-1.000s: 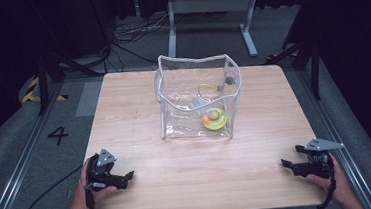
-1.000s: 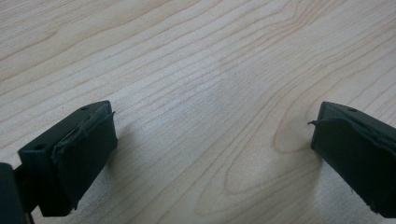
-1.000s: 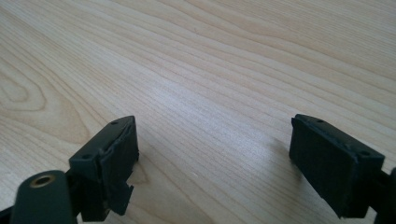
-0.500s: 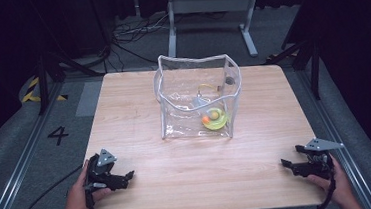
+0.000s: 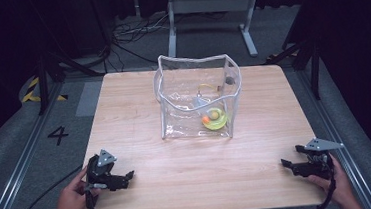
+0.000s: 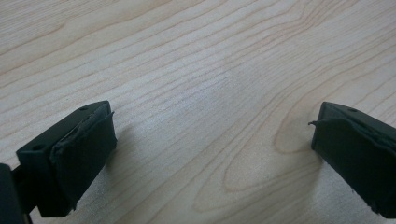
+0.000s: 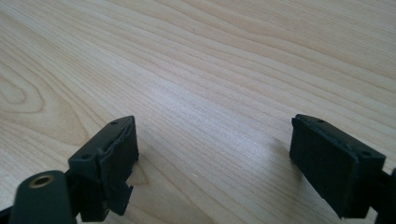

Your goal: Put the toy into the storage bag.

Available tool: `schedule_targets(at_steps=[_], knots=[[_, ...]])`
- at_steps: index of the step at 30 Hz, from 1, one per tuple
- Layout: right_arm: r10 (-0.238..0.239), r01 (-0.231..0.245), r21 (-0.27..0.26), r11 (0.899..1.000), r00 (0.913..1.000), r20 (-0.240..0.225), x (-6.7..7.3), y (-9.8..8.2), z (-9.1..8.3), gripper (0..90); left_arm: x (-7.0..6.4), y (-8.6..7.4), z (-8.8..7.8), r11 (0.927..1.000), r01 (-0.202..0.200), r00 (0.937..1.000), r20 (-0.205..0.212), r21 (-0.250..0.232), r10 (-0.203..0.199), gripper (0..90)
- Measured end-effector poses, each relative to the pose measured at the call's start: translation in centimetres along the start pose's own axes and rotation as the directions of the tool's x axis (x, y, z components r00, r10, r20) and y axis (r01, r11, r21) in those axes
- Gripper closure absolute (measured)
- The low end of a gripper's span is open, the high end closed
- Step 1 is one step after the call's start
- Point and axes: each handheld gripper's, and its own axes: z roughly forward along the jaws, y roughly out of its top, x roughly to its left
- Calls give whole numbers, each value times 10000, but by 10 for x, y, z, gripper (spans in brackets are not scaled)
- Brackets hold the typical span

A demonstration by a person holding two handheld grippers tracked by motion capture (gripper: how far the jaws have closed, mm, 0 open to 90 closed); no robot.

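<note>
**High view: two grippers parked, one floppy pouch waiting**

High view shows the left gripper (image 5: 127, 178) near the desk's front-left corner and the right gripper (image 5: 287, 165) near its front-right corner, both released, jaws spread wide over bare wood and grasping nothing. The clear plastic zip pouch with a white rim (image 5: 198, 96) stands at the middle of the light wooden desk (image 5: 138, 98), toward the back edge, well apart from both grippers.

Risks, as I judge them: the pouch walls look soft and wavy, so a one-sided pinch on the rim could fold it or tip it over, spilling the contents. Clear film is also hard to read, and a jaw may close on air.

Count: two grippers, one pouch, one desk. Inside the pouch lie one yellow ring-shaped toy (image 5: 216, 119), one small orange ball (image 5: 205, 119), and a few smaller bits too small to tell.
</note>
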Motion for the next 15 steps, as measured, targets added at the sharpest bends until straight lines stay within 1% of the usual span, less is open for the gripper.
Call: schedule_targets(at_steps=[15], knots=[[66, -66, 20, 10000, 9999, 102, 0, 0, 0, 142, -1, 0, 0, 10000, 67, 10000, -56, -38, -67, 1]])
